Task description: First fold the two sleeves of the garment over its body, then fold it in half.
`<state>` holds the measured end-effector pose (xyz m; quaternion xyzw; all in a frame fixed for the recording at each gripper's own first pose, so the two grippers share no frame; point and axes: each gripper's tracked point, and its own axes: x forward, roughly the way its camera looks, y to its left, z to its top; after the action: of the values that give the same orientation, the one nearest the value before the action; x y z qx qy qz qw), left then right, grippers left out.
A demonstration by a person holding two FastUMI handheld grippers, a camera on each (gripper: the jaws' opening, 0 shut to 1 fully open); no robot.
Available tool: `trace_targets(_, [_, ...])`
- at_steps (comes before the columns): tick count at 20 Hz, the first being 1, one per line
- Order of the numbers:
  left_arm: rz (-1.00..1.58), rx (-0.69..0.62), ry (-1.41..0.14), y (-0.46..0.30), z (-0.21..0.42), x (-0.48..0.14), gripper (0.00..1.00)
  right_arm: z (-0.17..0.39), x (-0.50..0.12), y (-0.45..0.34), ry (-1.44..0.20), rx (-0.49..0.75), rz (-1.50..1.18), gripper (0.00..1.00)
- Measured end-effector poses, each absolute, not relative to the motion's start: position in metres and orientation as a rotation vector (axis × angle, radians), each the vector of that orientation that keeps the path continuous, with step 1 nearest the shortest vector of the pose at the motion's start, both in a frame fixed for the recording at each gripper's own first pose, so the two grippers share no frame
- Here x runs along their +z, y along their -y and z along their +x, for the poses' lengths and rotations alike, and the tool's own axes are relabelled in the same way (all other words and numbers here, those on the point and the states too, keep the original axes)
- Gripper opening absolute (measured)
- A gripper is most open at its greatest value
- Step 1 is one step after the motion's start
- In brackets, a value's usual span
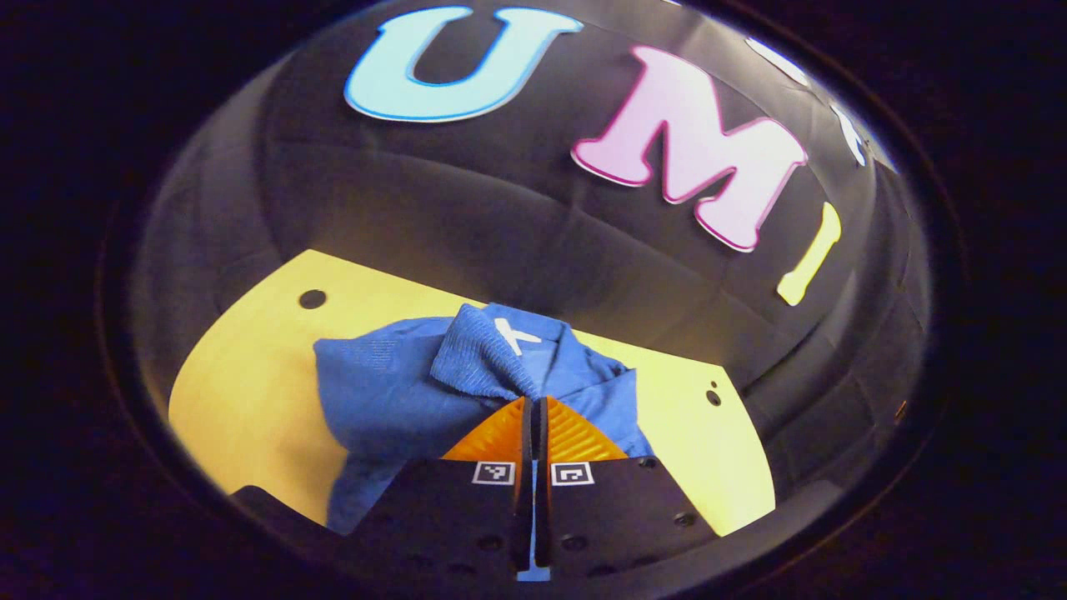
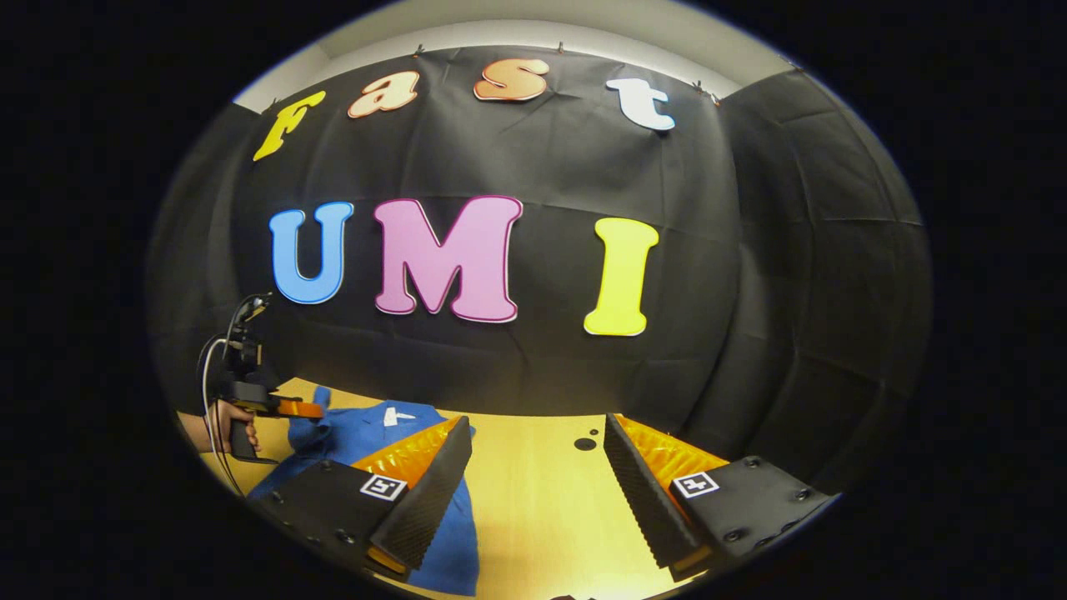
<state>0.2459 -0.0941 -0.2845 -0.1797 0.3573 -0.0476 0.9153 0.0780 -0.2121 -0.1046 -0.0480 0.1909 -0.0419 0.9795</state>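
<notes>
We find the blue garment (image 1: 400, 400) lying on the yellow table (image 1: 242, 392), bunched rather than flat. In the left gripper view its ribbed sleeve end (image 1: 479, 358) is lifted above the body of the garment and drawn toward the middle, with a small white tag (image 1: 517, 335) showing just behind it. The left gripper (image 1: 531, 417) has its fingers pressed together on a fold of the sleeve cloth, with almost no gap between them. Blue cloth hangs below the grip and spreads to the left over the table.

In the right gripper view we see the same garment (image 2: 350, 433) at the left of the table (image 2: 533, 500), with its near edge passing under the left finger of the right gripper (image 2: 538, 492). The right gripper's fingers stand wide apart over bare table and hold nothing. Farther left in that view, a person's hand (image 2: 223, 421) holds the other gripper (image 2: 275, 407) over the garment.

We note no containers in either view. Dark round holes (image 2: 585, 443) mark the table surface near its far edge, and the black cloth wall (image 2: 750, 275) rises directly behind the table.
</notes>
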Motion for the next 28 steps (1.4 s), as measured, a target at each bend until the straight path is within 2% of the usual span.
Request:
trace_targets(5, [-0.361,-0.172,-0.806,0.212,0.284,-0.322,0.02,0.074,-0.119,0.246,-0.417,-0.114,-0.083,1.0])
trace_targets(6, [-0.368,-0.171,-0.812,0.223,0.285,-0.322,0.19,0.072,-0.12,0.25,-0.419,-0.121,-0.076,1.0])
trace_targets(7, [-0.363,-0.159,-0.816,0.232,0.292,-0.328,0.48,0.069,-0.122,0.253,-0.421,-0.128,-0.073,1.0])
trace_targets(8, [-0.359,-0.155,-0.822,0.238,0.291,-0.33,0.77,0.067,-0.123,0.256,-0.421,-0.134,-0.068,0.95])
trace_targets(9, [-0.348,-0.153,-0.831,0.243,0.292,-0.332,0.87,0.064,-0.124,0.256,-0.423,-0.137,-0.062,0.95])
trace_targets(10, [-0.333,-0.151,-0.837,0.243,0.289,-0.334,0.84,0.062,-0.127,0.256,-0.431,-0.139,-0.053,1.0])
trace_targets(11, [-0.318,-0.153,-0.836,0.241,0.285,-0.331,0.82,0.059,-0.131,0.255,-0.441,-0.138,-0.043,1.0])
trace_targets(12, [-0.306,-0.156,-0.83,0.238,0.279,-0.326,0.85,0.057,-0.136,0.251,-0.454,-0.139,-0.032,1.0])
trace_targets(15, [-0.25,-0.158,-0.792,0.205,0.246,-0.306,0.85,0.048,-0.158,0.234,-0.506,-0.132,0.002,1.0])
trace_targets(18, [-0.134,-0.118,-0.788,0.134,0.186,-0.292,0.85,0.043,-0.181,0.215,-0.578,-0.13,0.017,1.0])
trace_targets(19, [-0.1,-0.098,-0.797,0.107,0.162,-0.289,0.82,0.043,-0.187,0.207,-0.608,-0.12,0.027,1.0])
trace_targets(20, [-0.073,-0.087,-0.809,0.085,0.135,-0.287,0.85,0.04,-0.197,0.197,-0.64,-0.106,0.037,1.0])
trace_targets(25, [0.014,-0.012,-0.985,-0.016,0.005,-0.309,0.85,-0.014,-0.265,0.147,-0.874,-0.078,0.092,1.0])
trace_targets(28, [-0.016,0.045,-1.087,-0.052,-0.053,-0.335,0.85,-0.055,-0.321,0.128,-1.028,-0.125,0.126,1.0])
